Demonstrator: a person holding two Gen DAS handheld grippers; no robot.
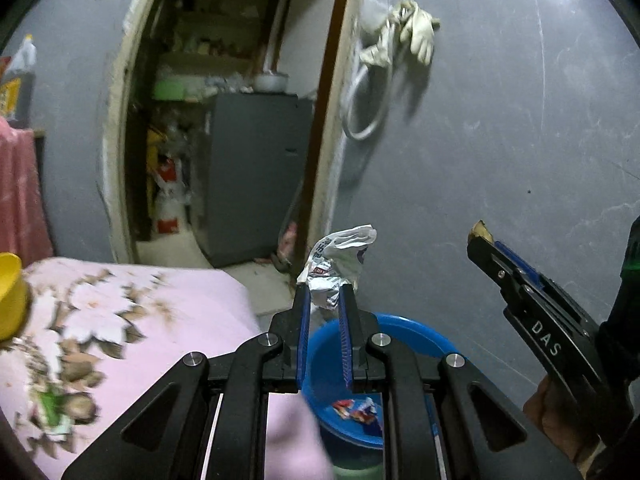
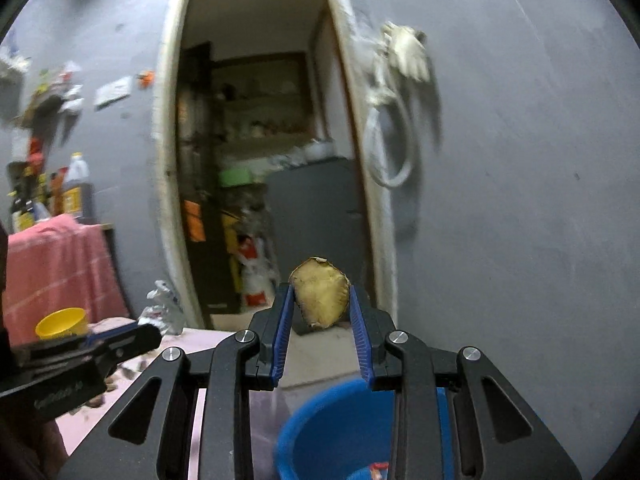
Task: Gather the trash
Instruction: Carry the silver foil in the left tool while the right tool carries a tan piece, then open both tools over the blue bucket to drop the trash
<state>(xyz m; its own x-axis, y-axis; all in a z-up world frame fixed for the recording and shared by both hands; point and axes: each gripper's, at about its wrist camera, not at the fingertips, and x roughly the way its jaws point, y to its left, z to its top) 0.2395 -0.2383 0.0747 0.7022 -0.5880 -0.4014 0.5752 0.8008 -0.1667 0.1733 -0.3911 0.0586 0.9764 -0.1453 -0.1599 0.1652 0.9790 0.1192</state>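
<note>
At lower centre, the round blue plastic tub (image 1: 404,332) held colourful wrappers (image 1: 358,410), while the left gripper (image 1: 326,294) pinched a crumpled white wrapper (image 1: 340,264) and the right gripper (image 2: 320,300) pinched a yellowish peel piece (image 2: 320,296) above it.

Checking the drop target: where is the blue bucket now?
The blue bucket sits low in both wrist views, on the floor beside the pink bedspread, below both hand-held grippers.

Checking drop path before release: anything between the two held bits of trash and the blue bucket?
Nothing visible. The left gripper holds a crumpled wrapper and the right gripper a yellowish food scrap; the open blue bucket sits below both with no lid, only some wrappers inside. The pink bedspread lies beside it, not over it.
</note>
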